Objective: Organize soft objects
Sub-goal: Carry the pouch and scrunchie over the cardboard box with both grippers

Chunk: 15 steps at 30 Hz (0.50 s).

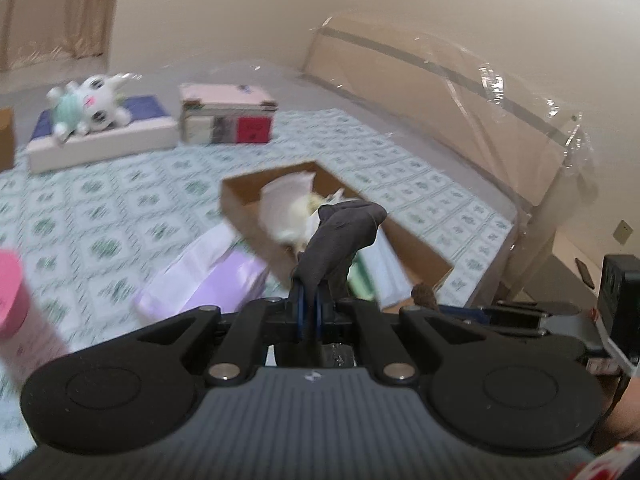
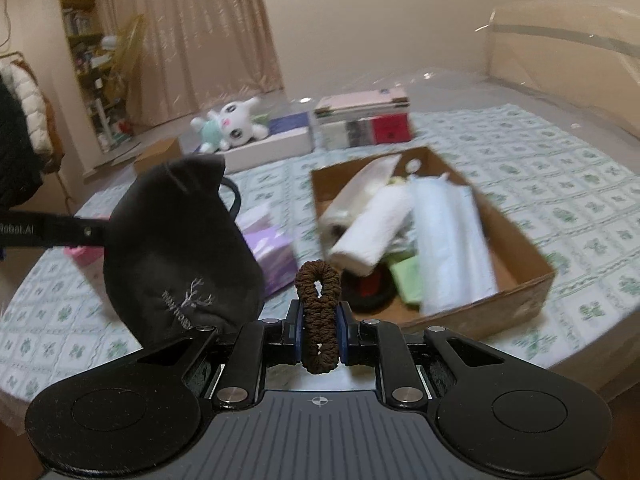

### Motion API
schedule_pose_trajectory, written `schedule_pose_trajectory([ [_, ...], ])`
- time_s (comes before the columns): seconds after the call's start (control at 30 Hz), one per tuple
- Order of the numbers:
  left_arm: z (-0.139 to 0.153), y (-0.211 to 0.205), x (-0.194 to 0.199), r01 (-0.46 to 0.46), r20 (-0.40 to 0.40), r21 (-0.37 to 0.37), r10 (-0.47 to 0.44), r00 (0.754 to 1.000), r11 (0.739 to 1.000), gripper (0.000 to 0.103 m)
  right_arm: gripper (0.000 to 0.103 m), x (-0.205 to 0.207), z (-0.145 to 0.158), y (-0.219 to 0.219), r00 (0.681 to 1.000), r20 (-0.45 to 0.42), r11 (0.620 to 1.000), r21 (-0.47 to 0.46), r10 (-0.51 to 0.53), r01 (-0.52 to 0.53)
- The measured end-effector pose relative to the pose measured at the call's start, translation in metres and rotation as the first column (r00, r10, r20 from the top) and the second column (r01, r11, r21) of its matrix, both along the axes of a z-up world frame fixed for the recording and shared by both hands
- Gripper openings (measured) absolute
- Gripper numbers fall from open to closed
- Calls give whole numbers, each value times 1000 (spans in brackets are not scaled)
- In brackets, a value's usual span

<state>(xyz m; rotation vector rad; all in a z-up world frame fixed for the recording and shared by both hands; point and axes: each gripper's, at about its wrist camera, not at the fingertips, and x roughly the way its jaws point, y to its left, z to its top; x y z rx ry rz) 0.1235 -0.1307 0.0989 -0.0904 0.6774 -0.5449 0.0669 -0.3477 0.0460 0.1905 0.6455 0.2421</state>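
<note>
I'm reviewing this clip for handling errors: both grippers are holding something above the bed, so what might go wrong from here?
1. The left gripper pinches only an edge of the dark pouch; it may slip.
2. The brown scrunchie stands tall between the right gripper's jaws and may spring out.
3. The cardboard box is already crowded, so added items may spill.

The left hand-held gripper (image 1: 308,300) is showing black arms with round black pads, shiny silver screws, blue fingers (image 1: 301,312) and a grey ridged body. The right hand-held gripper (image 2: 319,324) is looking the same, with a small cross mark on its grey body.
</note>
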Motion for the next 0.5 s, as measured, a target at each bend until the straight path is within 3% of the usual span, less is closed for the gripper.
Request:
schedule_pose_trajectory([
  [0.23, 7, -54, 47, 81, 17, -41, -80, 997, 996, 4, 17, 20, 11, -46, 996, 32, 996, -33, -84, 85],
  [0.5, -38, -104, 90, 131, -78, -65, -136, 988, 989, 4, 17, 54, 5, -81, 992, 24, 990, -59, -125, 126],
])
